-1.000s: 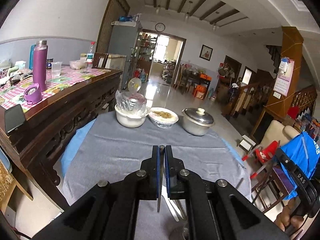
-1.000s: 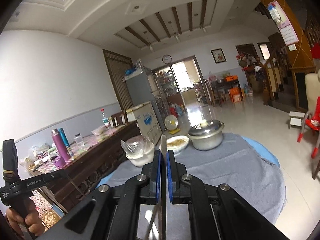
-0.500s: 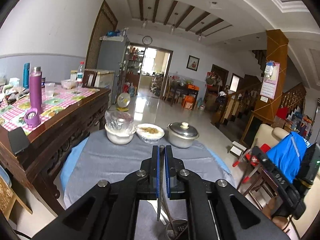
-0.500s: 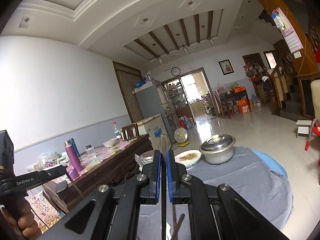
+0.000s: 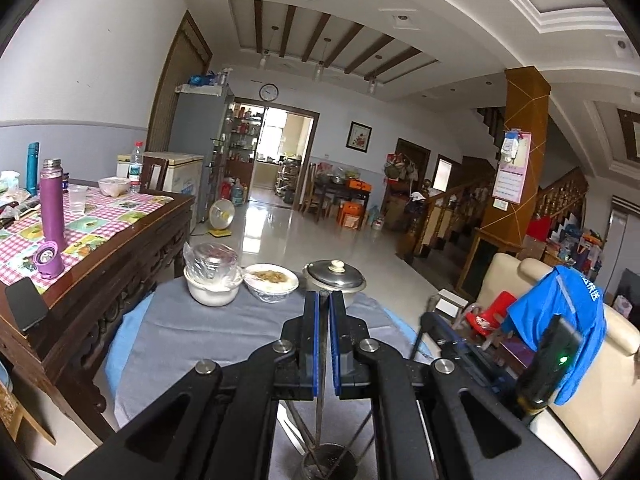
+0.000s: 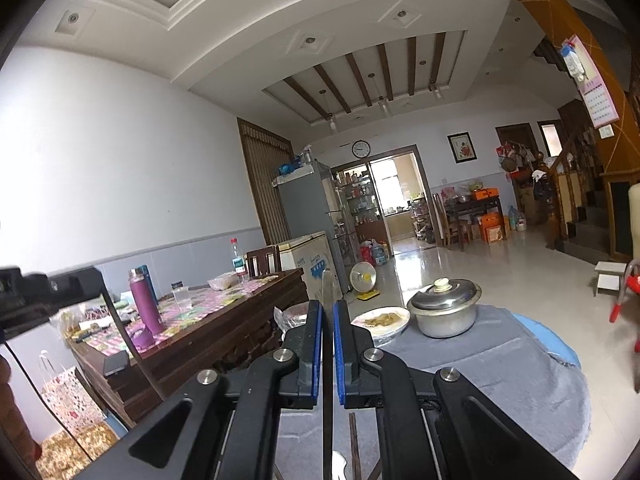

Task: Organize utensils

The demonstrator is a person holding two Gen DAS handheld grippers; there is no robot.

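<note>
My left gripper point(image 5: 323, 296) is shut on a thin metal utensil point(image 5: 319, 412), seen edge-on. It hangs down between the pads toward a metal utensil holder point(image 5: 329, 465) at the bottom edge. Several sticks lean in that holder. My right gripper point(image 6: 328, 306) is shut on a flat metal utensil point(image 6: 328, 284) whose end rises above the fingertips. Its lower part runs down behind the pads. Brown chopsticks point(image 6: 354, 440) lie below on the grey cloth. I see the right gripper's body point(image 5: 552, 364) in the left wrist view.
A round table with a grey cloth point(image 5: 192, 340) carries a film-covered white bowl point(image 5: 212, 280), a bowl of food point(image 5: 272, 280) and a lidded metal pot point(image 5: 336, 276). A wooden sideboard point(image 5: 120, 248) with a purple flask point(image 5: 52, 208) stands left. A chair with a blue garment point(image 5: 560, 320) is right.
My left gripper has risen with its utensil, so the holder now shows farther below. The right gripper has shifted sideways and tipped up a little, still shut on its utensil.
</note>
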